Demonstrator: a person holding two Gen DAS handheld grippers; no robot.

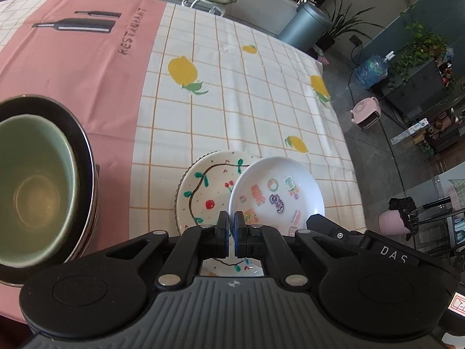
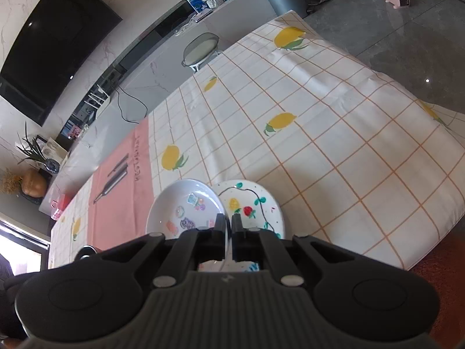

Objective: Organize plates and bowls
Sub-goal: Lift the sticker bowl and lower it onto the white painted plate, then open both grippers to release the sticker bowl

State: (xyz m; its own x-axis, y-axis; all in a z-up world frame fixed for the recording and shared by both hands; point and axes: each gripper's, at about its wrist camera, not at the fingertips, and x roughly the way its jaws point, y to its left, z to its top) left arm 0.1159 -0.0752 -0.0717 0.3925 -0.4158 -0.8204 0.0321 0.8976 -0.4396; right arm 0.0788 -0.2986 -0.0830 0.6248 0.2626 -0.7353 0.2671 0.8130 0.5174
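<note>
1. Already stacked: green bowl point(image 1: 32, 186) nested in dark plates point(image 1: 84, 174), table's point(image 1: 232, 87) left.
2. Outstanding: sticker plate point(image 1: 279, 192) leaning on painted plate point(image 1: 203, 192) (overlapping, unstacked).
3. Left gripper point(image 1: 231, 224), right gripper point(image 2: 228, 226): fingers closed, each apparently pinching the sticker plate's rim.

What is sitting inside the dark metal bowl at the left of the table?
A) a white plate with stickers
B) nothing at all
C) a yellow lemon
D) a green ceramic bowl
D: in the left wrist view, a green ceramic bowl is nested inside the dark metal bowl, while the two white dishes lie apart on the tablecloth.
</note>
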